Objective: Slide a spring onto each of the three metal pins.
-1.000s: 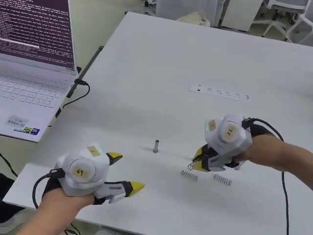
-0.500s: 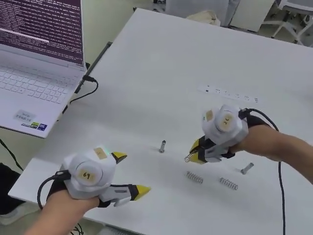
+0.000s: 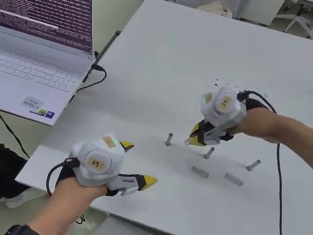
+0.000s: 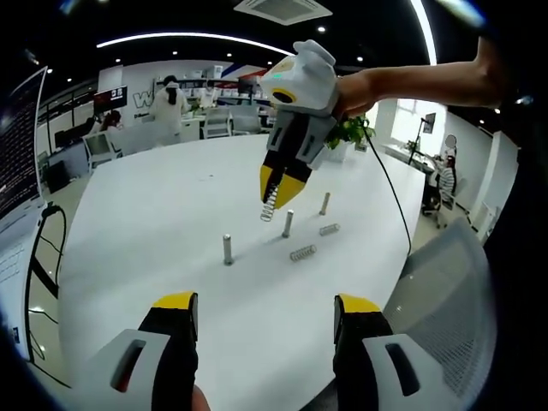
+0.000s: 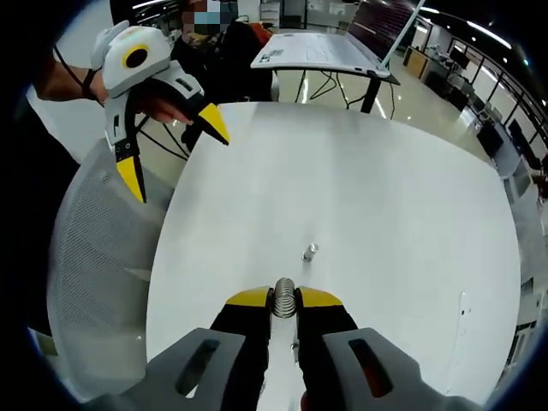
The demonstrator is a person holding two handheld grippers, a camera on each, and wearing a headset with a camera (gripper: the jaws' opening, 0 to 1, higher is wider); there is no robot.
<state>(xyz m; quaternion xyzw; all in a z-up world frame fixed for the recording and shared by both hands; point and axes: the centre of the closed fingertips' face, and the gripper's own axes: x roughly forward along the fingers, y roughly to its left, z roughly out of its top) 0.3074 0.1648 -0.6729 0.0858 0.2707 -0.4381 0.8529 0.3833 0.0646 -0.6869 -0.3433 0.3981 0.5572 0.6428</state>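
Right gripper (image 3: 195,140) pinches a spring (image 3: 188,142), coil axis running along the jaws; in the right gripper view we see the nearest upright pin (image 5: 310,252) at 12 o'clock, just ahead. Left gripper (image 3: 139,163), jaws wide, sits farther off.

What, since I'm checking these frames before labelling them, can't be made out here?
- Laptop screen text, head view: too small to read, and cut off by the top edge.
- Rear coils of the held spring, right gripper view: hidden between the right gripper's jaws.
- Farther loose spring, left gripper view: too small to make out its coils.
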